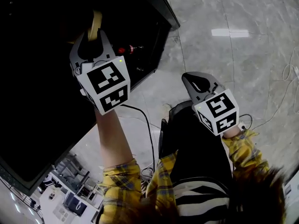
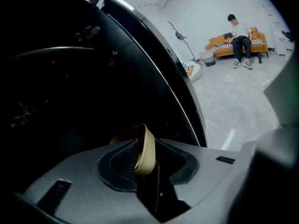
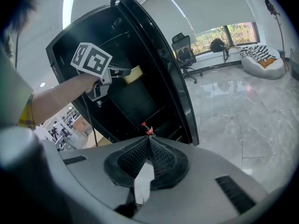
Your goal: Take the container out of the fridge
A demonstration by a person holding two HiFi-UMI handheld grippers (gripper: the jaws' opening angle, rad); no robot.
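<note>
The black fridge [image 1: 42, 125] [image 3: 154, 55] stands open, its inside dark. At its opening my left gripper [image 1: 94, 31] [image 2: 145, 154] [image 3: 119, 72] is shut on the rim of a pale yellow container [image 1: 96, 23] [image 2: 145, 146] [image 3: 134, 73]. The dark hides most of the container in the left gripper view, and I cannot tell whether it rests on a shelf. My right gripper [image 1: 195, 80] [image 3: 148, 143] hangs over the floor to the right of the fridge, jaws shut with nothing between them.
A red-capped bottle [image 1: 127, 49] [image 3: 146, 128] sits low inside the fridge. The fridge door edge [image 2: 159, 73] runs close on the right. A black cable [image 1: 148, 125] trails over the marble floor [image 1: 233, 55]. A person sits on an orange sofa [image 2: 224, 45] far off; an office chair [image 3: 184, 55] is distant.
</note>
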